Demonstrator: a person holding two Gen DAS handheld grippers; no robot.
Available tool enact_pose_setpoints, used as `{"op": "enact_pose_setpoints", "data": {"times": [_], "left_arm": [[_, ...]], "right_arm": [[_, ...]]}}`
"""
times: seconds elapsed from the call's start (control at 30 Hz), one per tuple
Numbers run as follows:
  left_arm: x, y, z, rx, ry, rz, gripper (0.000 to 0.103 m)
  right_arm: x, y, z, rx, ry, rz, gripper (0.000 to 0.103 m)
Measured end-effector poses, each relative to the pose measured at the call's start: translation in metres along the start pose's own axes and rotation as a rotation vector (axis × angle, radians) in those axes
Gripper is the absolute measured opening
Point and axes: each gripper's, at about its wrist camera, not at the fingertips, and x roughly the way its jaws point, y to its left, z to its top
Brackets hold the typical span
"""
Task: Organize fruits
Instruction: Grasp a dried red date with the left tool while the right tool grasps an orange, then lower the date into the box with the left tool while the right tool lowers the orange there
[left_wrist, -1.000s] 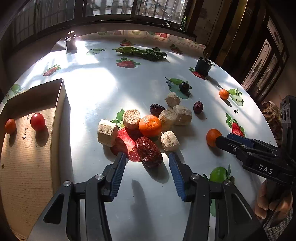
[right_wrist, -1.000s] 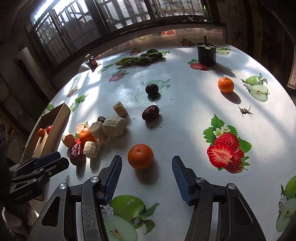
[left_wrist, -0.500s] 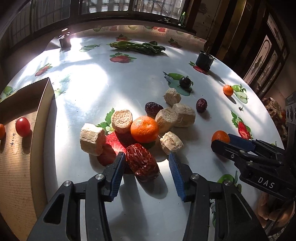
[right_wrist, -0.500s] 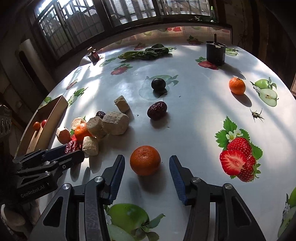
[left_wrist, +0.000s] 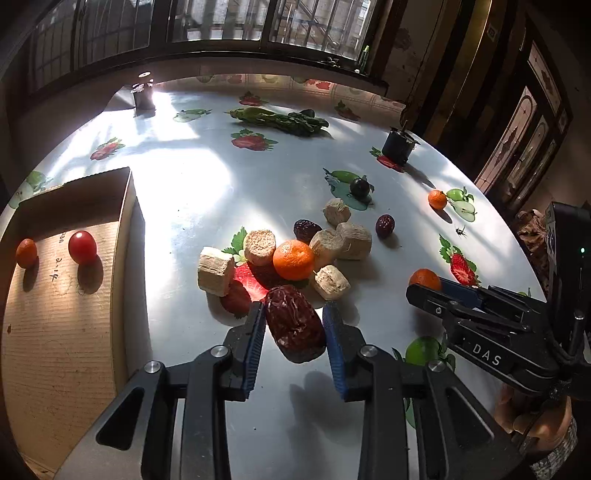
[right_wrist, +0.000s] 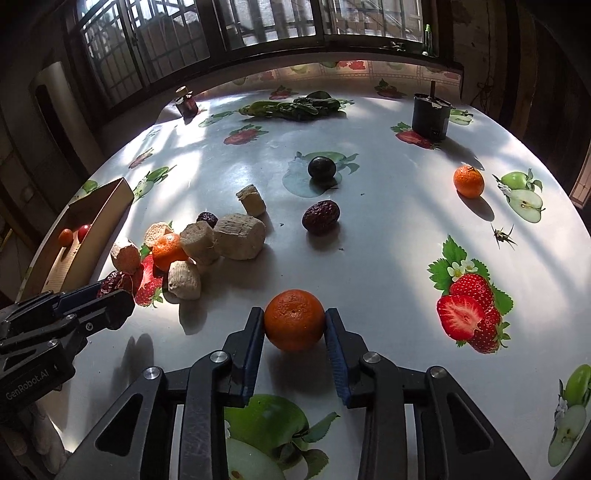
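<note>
My left gripper (left_wrist: 293, 325) is shut on a large red date (left_wrist: 293, 323) at the near edge of a pile. The pile holds an orange mandarin (left_wrist: 293, 259), several beige chunks (left_wrist: 216, 265) and a dark date (left_wrist: 306, 229). My right gripper (right_wrist: 294, 326) is shut on an orange mandarin (right_wrist: 294, 319) resting on the table. The left gripper also shows in the right wrist view (right_wrist: 114, 291). A cardboard box (left_wrist: 55, 302) at the left holds a cherry tomato (left_wrist: 82, 246) and a small orange fruit (left_wrist: 26, 252).
A dark plum (right_wrist: 322, 168), a red date (right_wrist: 320, 216) and another mandarin (right_wrist: 468, 181) lie farther out. A black cup (right_wrist: 430, 116), green vegetables (right_wrist: 291, 107) and a small jar (right_wrist: 185, 105) stand at the back. The tablecloth (right_wrist: 388, 229) has printed fruit.
Both grippers moved forward and closed: the left around the large red date, the right around the near mandarin.
</note>
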Motion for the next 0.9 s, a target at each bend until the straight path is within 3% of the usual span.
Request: {"op": "enact_pose_setpoints", "data": {"times": [0.2,0.47,0.63,0.77,0.9], "left_arm": [[-0.042,0.040,-0.002,-0.083,-0.045,0.025,0.031],[-0.088,0.150,0.004,-0.226,-0.094,0.199,0.031],[-0.093,0.213,0.016,-0.291,-0.073,0.287,0.031],[-0.071,0.251,0.017,-0.367,0.007,0.273,0.031],[-0.048,0.268,0.018,-0.396,0.069,0.255,0.031]], "right_arm": [[-0.031,0.025,0.007,-0.021,-0.045,0.049,0.035],[-0.046,0.108,0.033,-0.114,-0.065,0.203,0.035],[-0.021,0.178,0.051,-0.188,-0.023,0.304,0.036],[0.018,0.232,0.056,-0.248,0.057,0.340,0.036],[0.057,0.269,0.054,-0.311,0.119,0.315,0.036]]}}
